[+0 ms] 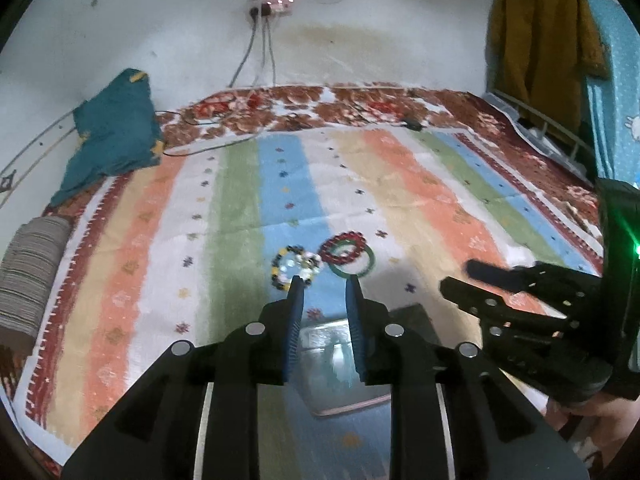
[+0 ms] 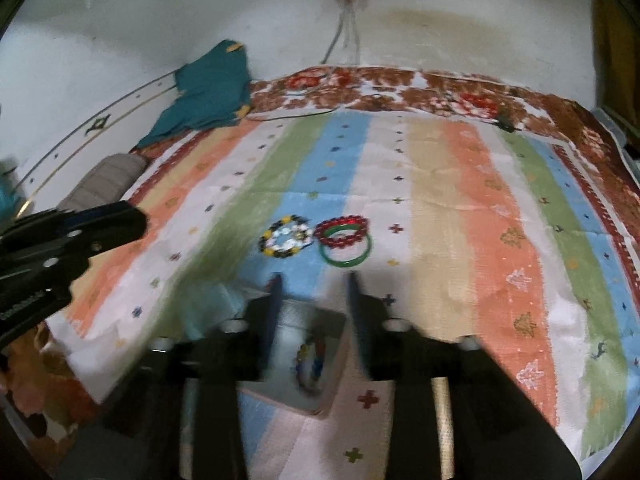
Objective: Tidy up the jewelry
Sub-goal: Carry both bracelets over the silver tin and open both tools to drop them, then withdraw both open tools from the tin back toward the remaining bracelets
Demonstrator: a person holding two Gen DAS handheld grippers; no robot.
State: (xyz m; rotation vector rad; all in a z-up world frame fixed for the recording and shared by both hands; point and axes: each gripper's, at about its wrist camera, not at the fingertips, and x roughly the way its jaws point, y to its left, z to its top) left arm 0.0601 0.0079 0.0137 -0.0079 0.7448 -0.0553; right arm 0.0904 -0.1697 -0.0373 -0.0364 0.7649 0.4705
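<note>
- Left wrist view: the left tool (image 1: 324, 280) points down at a bed covered by a striped cloth (image 1: 404, 184) in pastel bands of peach, green, blue and cream, dotted with small stitched crosses.
- Its two blue ridged fingers stand slightly apart, with nothing between them.
- Just past the fingertips lie three pieces of jewelry, not yet put away: a beaded bracelet (image 1: 296, 266) of black, yellow and pale beads, a red bracelet (image 1: 345, 247) of round glossy beads, and a smooth green bangle (image 1: 356, 264) that the red one overlaps.
- Under the tool sits a box (image 1: 332, 364), squarish, pale-walled and open on top; its contents are blurred here.
- The right tool (image 1: 472, 276) shows at the right edge, black and blurred.
- Right wrist view: the right tool (image 2: 312, 284) hovers over the same box (image 2: 332, 396), its dark fingers apart and empty.
- Inside the box lies something small and multicoloured, too blurred to name.
- The beaded bracelet (image 2: 286, 236), red bracelet (image 2: 341, 226) and green bangle (image 2: 346, 254) rest on the blue and white stripes, beyond the box.
- The left tool (image 2: 136, 220) enters from the left.
- By my reading the sorting is partly done at most: three pieces remain on the cloth.
</note>
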